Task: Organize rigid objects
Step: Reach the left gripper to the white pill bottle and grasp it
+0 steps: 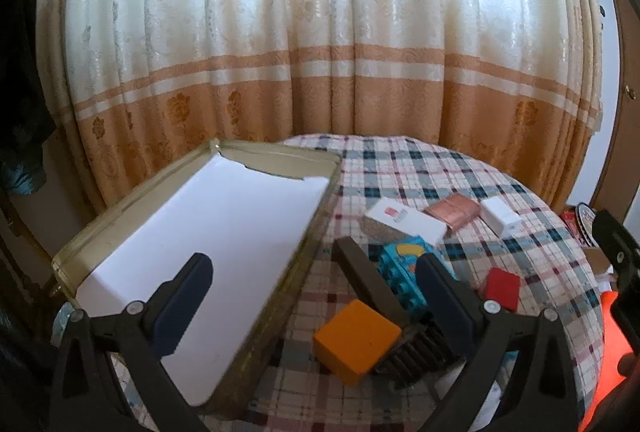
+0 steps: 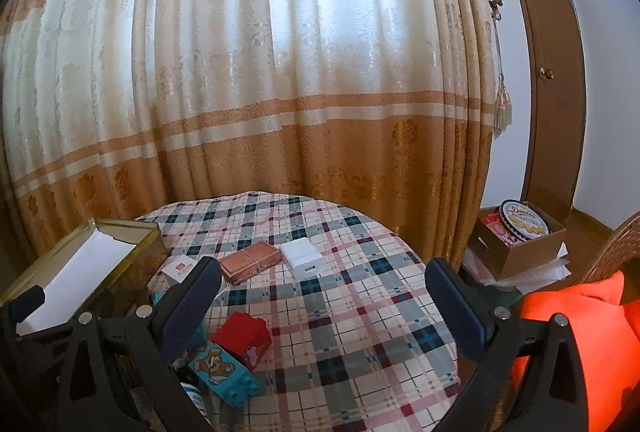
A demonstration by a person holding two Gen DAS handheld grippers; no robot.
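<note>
Below the left hand-held gripper (image 1: 316, 296), spread wide and empty, lies the tin box (image 1: 120, 216) with only its white lining inside, so sorting looks barely begun. Ahead and right on the bench (image 1: 400, 160) wait an orange block (image 1: 356, 340), comb (image 1: 372, 288), red block (image 1: 502, 288) and white charger (image 1: 500, 216). Only the right hand-held gripper (image 2: 324, 296), also spread and empty, shows a cardboard box (image 2: 520, 252) off the bench.

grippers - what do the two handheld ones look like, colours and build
Both are alike. The left gripper has black plastic arms splayed in a V, each fixed with round silver bolts and ending in a flat, dark navy finger pad. The right gripper has the same black frame, silver bolts and navy pads. No cables, markings or sleeves show.
</note>
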